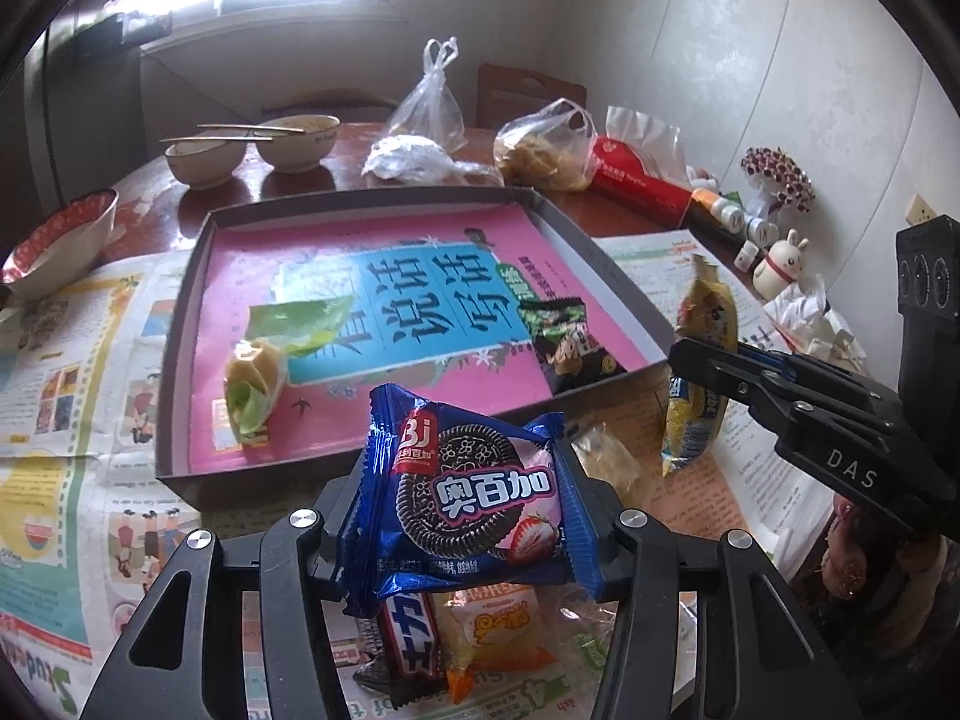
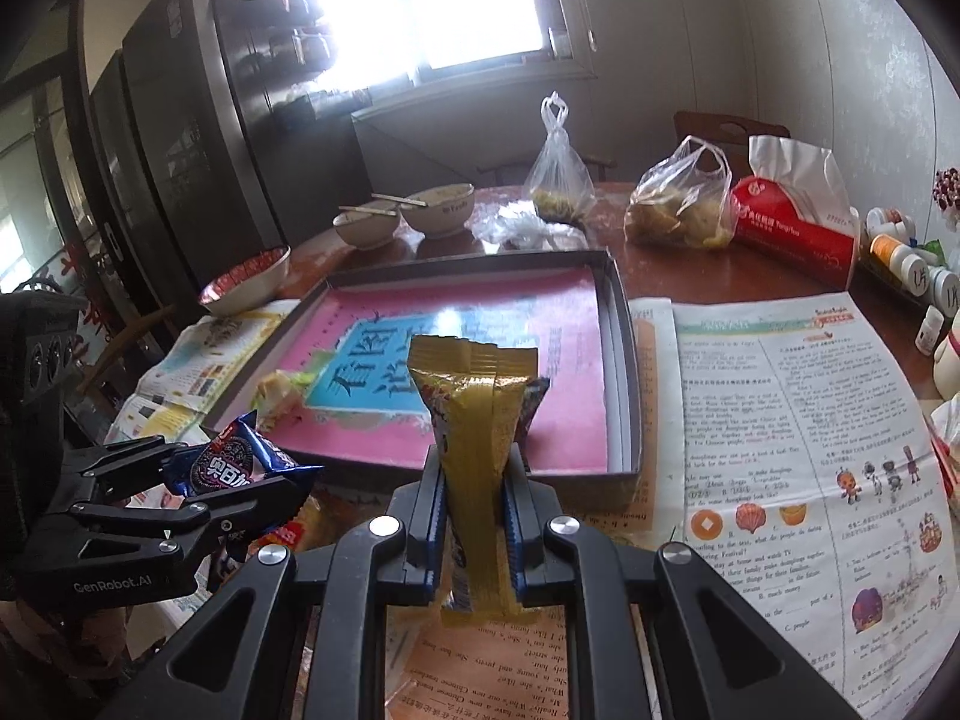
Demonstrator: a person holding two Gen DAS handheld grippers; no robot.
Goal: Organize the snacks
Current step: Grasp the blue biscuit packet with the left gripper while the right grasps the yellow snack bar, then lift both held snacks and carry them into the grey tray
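A shallow grey tray [image 1: 600,252] lined in pink sits on newspaper [image 2: 798,420] – a green wrapper [image 1: 300,324] and dark packet [image 1: 564,342] lie inside. The left gripper [image 1: 468,510] clamps a blue cookie pack [image 1: 474,492] before the tray's near edge; the right gripper [image 2: 474,516] pinches a yellow snack packet [image 2: 474,420] upright.

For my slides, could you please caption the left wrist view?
Left gripper clamps a blue cookie packet before the pink-lined tray; right gripper holds a yellow snack packet.
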